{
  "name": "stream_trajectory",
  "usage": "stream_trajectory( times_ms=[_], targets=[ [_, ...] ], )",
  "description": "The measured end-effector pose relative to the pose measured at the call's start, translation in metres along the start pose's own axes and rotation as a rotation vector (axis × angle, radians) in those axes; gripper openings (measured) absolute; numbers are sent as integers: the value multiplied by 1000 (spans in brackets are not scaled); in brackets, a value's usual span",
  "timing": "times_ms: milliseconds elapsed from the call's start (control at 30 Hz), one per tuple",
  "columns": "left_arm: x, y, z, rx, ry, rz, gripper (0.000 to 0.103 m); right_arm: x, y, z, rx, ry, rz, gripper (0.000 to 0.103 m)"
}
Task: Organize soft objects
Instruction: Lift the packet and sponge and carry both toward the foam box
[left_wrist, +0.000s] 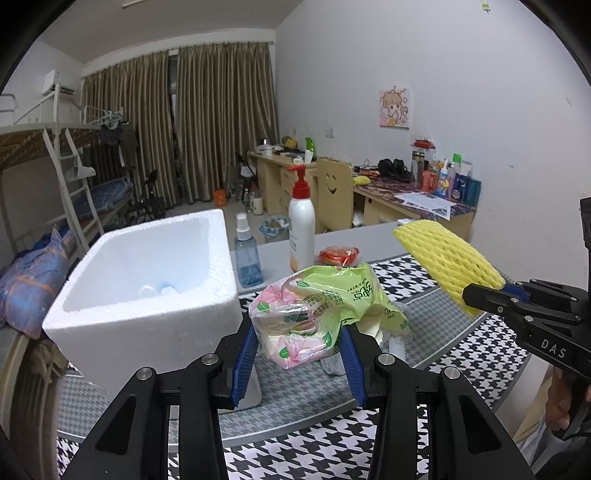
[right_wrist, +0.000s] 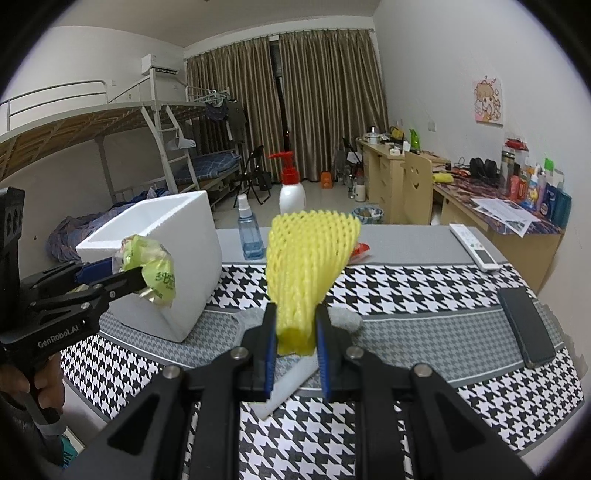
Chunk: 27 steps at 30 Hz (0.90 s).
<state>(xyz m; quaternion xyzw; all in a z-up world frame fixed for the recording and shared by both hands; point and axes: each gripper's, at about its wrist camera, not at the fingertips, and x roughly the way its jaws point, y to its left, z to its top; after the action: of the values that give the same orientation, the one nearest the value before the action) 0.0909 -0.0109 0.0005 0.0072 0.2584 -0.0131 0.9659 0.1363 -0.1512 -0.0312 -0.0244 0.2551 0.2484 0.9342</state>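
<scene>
Nearest, the left gripper (left_wrist: 297, 363) has its blue-padded fingers (left_wrist: 243, 363) pinching a crumpled green and pink floral plastic tissue pack (left_wrist: 317, 306), lifted clear above the houndstooth-patterned surface (left_wrist: 332, 439). Beside it, the right gripper (right_wrist: 295, 350) clamps the lower end of a yellow foam mesh fruit sleeve (right_wrist: 306, 254), which stands upright. Behind, to the left, an open white styrofoam box (left_wrist: 147, 280) sits on the surface, then a blue spray bottle (left_wrist: 246, 254) and a white pump bottle with a red top (left_wrist: 301, 221).

Both wrist views look close over one table (left_wrist: 436, 317) toward curtains (right_wrist: 325, 103).
</scene>
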Motion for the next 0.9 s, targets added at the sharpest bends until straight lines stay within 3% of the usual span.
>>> stream_trajectory(
  times_ms=[900],
  targets=[
    [-19,14,33,-8,-95,35,44,1,19,31,-37,-58,54,23]
  ],
)
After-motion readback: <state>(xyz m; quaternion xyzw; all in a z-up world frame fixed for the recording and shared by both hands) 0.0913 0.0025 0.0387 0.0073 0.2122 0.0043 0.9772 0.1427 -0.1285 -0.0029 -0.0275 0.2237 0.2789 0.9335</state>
